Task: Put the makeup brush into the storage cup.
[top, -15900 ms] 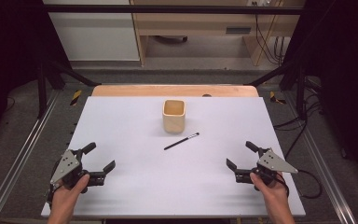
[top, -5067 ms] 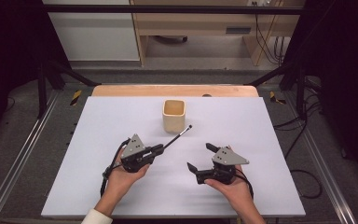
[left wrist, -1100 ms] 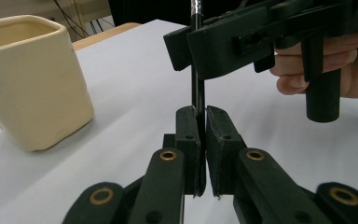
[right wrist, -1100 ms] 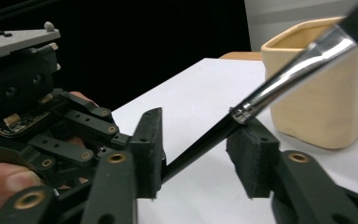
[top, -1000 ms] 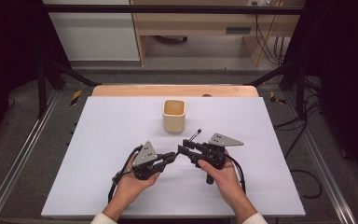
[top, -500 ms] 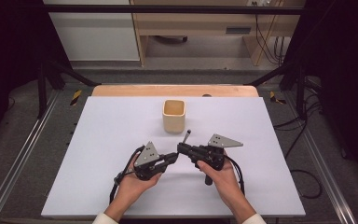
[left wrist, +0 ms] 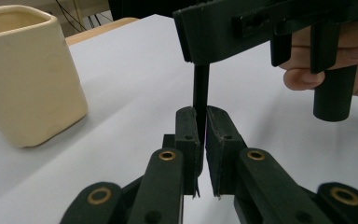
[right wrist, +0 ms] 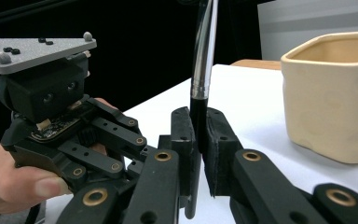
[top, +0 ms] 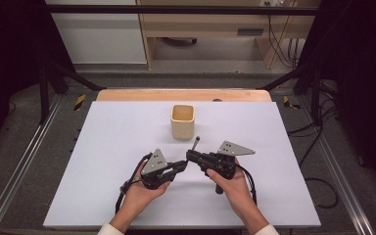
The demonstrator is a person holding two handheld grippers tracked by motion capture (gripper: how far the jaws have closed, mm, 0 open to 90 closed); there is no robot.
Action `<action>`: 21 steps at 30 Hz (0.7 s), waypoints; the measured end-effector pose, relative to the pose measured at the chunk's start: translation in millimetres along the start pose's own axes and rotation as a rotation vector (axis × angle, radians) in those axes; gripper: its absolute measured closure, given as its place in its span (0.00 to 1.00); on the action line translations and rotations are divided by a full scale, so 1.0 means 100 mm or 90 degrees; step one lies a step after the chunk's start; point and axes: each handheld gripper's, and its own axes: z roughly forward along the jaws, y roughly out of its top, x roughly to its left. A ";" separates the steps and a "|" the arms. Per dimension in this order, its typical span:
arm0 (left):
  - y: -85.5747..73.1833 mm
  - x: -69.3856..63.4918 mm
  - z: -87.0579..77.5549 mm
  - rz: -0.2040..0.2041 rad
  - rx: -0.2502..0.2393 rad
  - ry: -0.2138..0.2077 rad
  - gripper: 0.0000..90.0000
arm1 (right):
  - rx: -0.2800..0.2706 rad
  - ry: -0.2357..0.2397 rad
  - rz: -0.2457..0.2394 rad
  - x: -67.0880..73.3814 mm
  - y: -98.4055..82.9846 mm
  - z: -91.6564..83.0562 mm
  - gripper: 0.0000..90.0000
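Currently both grippers clamp the same thing: a thin black pen (top: pixel 195 145), held just above the white table (top: pixel 103 161), front-centre, between the two hands.

Left gripper (left wrist: pixel 203 122): jaws narrow, pads pressed on the pen's black shaft (left wrist: pixel 200 93), which runs up from between them to the underside of the right gripper's body. In the high view the left gripper (top: pixel 182 165) points right and slightly away from the person, its fingertips meeting the right gripper's.

Right gripper (right wrist: pixel 199 125): jaws have just been closing and now sit narrow on the pen (right wrist: pixel 200 84), shaft between the pads. Pen stands near upright in this view, a silver band just above the pads, and the top leaves the frame. In the high view the right gripper (top: pixel 189 155) points left, and the pen's free end pokes up past it toward the cup.

Cream square cup (top: pixel 182 121): upright, open top, beyond the grippers toward the far edge of the table, near the pen's tip but apart from it. Cup looks empty in the high view.
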 end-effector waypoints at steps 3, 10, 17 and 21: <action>-0.01 0.01 0.00 -0.007 0.004 0.001 0.90 | -0.003 -0.006 -0.006 0.00 0.01 -0.01 0.93; -0.03 0.03 -0.01 -0.013 0.011 0.007 0.83 | 0.006 -0.041 -0.046 -0.02 0.02 -0.04 0.93; -0.05 0.09 -0.07 -0.022 0.004 0.022 0.72 | 0.017 -0.068 -0.072 -0.02 0.02 -0.05 0.93; -0.06 0.14 -0.12 -0.015 0.009 0.043 0.60 | 0.020 -0.080 -0.085 -0.02 0.02 -0.06 0.93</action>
